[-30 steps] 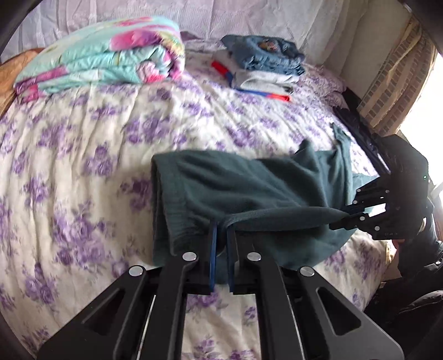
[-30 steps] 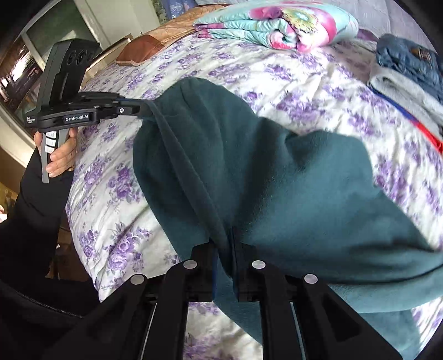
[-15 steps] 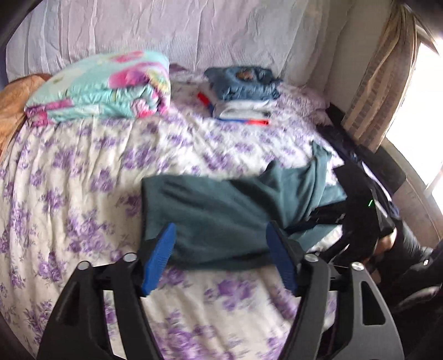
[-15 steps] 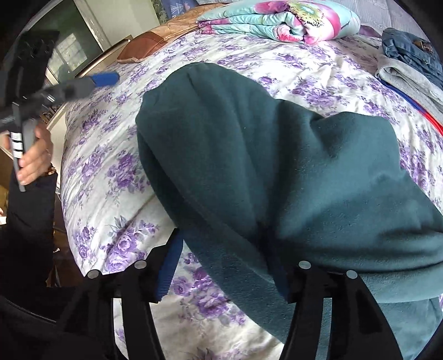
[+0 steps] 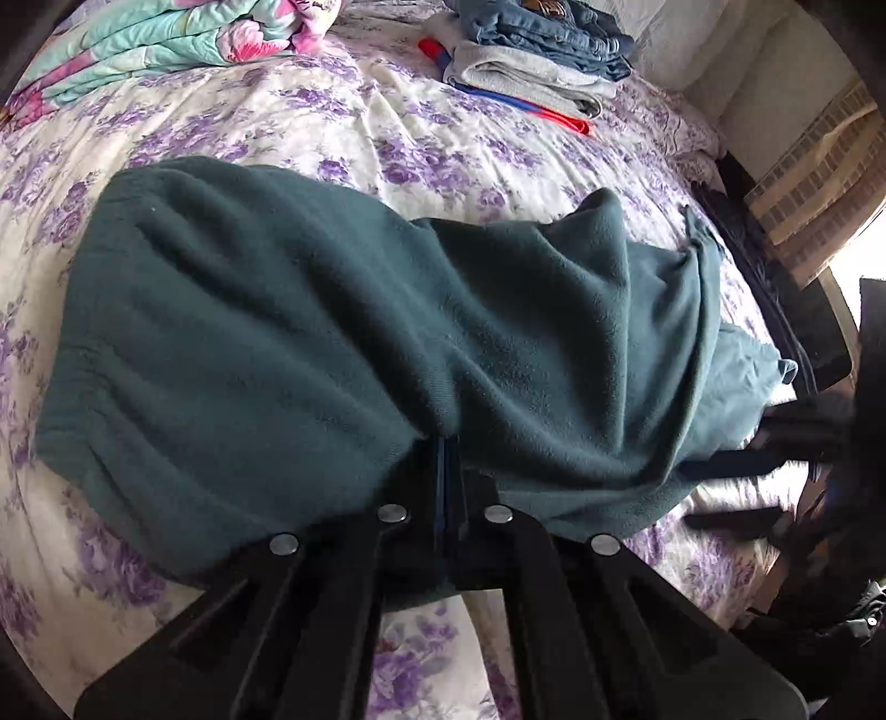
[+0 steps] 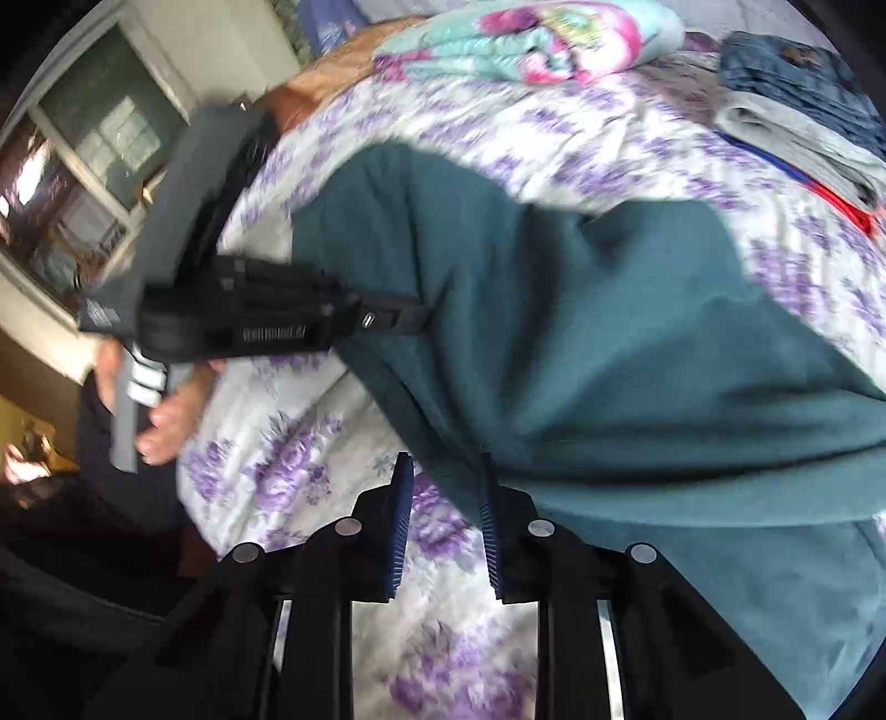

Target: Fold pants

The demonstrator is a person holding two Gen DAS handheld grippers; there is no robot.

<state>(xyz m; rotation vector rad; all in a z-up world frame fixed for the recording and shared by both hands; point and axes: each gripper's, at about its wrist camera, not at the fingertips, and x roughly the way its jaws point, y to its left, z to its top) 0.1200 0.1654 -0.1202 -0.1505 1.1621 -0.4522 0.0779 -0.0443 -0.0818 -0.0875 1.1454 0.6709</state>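
Observation:
Dark teal fleece pants (image 5: 332,332) lie folded across the floral bed sheet (image 5: 387,138). My left gripper (image 5: 447,443) is shut, its tips pinching the near edge of the pants. From the right wrist view, the left gripper (image 6: 421,317) bites the same edge of the pants (image 6: 609,332), a hand (image 6: 166,410) on its handle. My right gripper (image 6: 443,476) is closing. The pants' lower edge sits between its blue pads (image 6: 401,498), which still stand apart. In the left wrist view the right gripper (image 5: 714,493) is a dark blur at the pants' right end.
A folded flowered quilt (image 5: 166,33) and a stack of folded clothes (image 5: 531,50) lie at the far side of the bed. A dark bed frame (image 5: 775,277) runs along the right. A window (image 6: 99,138) stands beyond the bed's left side.
Both grippers let go of the pants and opened wide. The left one has since dropped down and shut on the near edge. The right one's jaws have narrowed around the pants' edge.

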